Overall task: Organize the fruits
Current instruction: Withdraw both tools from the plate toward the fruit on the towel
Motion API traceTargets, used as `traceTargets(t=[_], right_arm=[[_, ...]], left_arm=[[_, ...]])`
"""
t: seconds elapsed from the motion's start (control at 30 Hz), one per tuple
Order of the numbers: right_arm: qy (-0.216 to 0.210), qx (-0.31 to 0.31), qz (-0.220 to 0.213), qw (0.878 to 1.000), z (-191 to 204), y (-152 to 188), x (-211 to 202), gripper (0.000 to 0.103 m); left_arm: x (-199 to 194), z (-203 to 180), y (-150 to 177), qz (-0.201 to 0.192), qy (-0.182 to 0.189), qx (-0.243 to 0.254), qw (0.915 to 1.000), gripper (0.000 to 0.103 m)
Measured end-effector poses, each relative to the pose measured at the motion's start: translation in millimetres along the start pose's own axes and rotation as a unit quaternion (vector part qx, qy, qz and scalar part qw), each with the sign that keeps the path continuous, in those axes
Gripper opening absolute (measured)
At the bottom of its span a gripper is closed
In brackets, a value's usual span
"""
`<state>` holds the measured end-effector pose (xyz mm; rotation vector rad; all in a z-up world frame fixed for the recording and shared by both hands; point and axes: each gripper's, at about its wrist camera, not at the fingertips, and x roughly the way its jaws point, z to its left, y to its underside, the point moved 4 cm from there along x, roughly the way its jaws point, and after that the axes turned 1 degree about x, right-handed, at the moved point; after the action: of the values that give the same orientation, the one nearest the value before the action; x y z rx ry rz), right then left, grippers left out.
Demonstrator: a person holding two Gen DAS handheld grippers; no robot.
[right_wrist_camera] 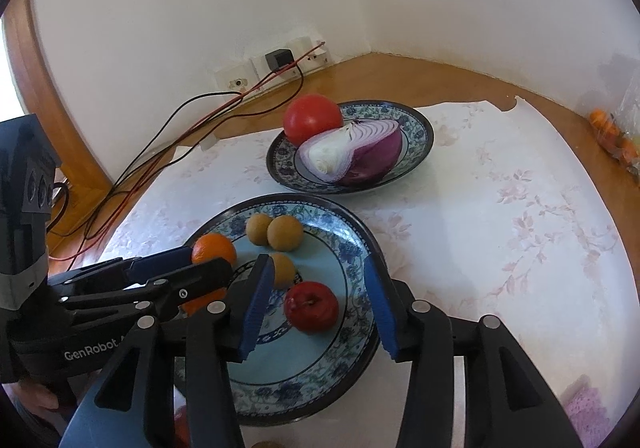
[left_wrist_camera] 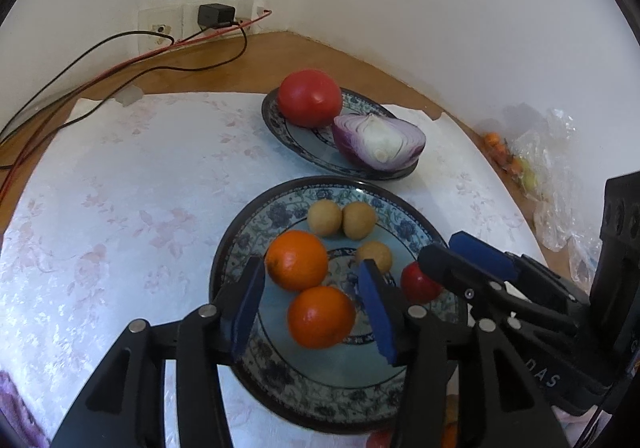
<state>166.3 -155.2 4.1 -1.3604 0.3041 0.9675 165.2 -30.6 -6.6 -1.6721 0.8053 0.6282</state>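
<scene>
While both fruits rest on the near plate (right_wrist_camera: 352,248), each hand-held gripper (left_wrist_camera: 316,308) (right_wrist_camera: 316,308) stands narrowly parted, gripping nothing.

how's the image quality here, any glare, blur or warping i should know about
Left wrist view: strong fisheye bend with dark corners, bluish glare on the tablecloth, and the near orange slightly soft. Right wrist view: the same warping, the wall bright and washed out, but the red fruit and halved onion look sharp.

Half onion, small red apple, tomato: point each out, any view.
half onion (right_wrist_camera: 360,156), right wrist view, on its purple outer skin.
small red apple (right_wrist_camera: 311,306), right wrist view, on its top near the stem.
tomato (left_wrist_camera: 309,97), left wrist view, on its front face.
</scene>
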Motion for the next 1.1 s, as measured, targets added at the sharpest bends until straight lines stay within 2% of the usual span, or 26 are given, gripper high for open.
traceTargets(t=[0.33,0.57,1.1], right_arm=[[-0.013,-0.009,-0.008,1.0,10,11,-26,0.05],[-0.017,-0.007,-0.012,1.0,13,19,-44,0.053],[-0.023,-0.018,0.003,1.0,22,47,-66,0.054]], left_arm=[[-23,6,17,0.013,-0.015,-0.008,0.9998,0.052],[-44,9,31,0.008,-0.02,-0.013,0.9997,0.052],[-73,3,62,0.011,-0.036,0.001,0.9993,0.052]])
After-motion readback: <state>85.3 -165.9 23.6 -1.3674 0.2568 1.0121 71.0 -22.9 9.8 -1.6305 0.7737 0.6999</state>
